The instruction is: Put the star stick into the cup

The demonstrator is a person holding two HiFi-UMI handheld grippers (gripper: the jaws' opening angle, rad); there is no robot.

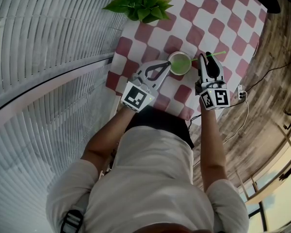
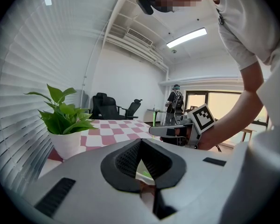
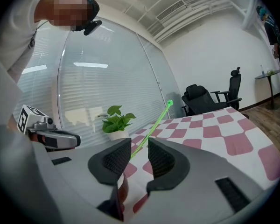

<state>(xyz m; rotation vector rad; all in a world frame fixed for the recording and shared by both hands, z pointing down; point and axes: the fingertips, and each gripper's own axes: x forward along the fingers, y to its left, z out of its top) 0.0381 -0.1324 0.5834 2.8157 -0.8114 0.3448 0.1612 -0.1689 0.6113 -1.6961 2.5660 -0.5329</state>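
A white cup [image 1: 180, 54], green inside, stands on the checked tablecloth [image 1: 218, 13] near its front edge. My left gripper [image 1: 168, 64] reaches it from the left, and its jaws meet at the cup's left rim; in the left gripper view [image 2: 140, 143] the tips are together, with pale and green showing below them. The thin green star stick [image 1: 211, 56] slants from the cup's right side up over my right gripper [image 1: 207, 57]. In the right gripper view the stick [image 3: 154, 125] runs up between the jaws [image 3: 140, 146], which stand apart with gaps on both sides of it.
A potted green plant [image 1: 140, 4] stands at the table's far left edge, beside the blinds. The table's front edge is close to the person's body. Office chairs [image 3: 200, 99] and a standing person [image 2: 176, 104] are in the room behind.
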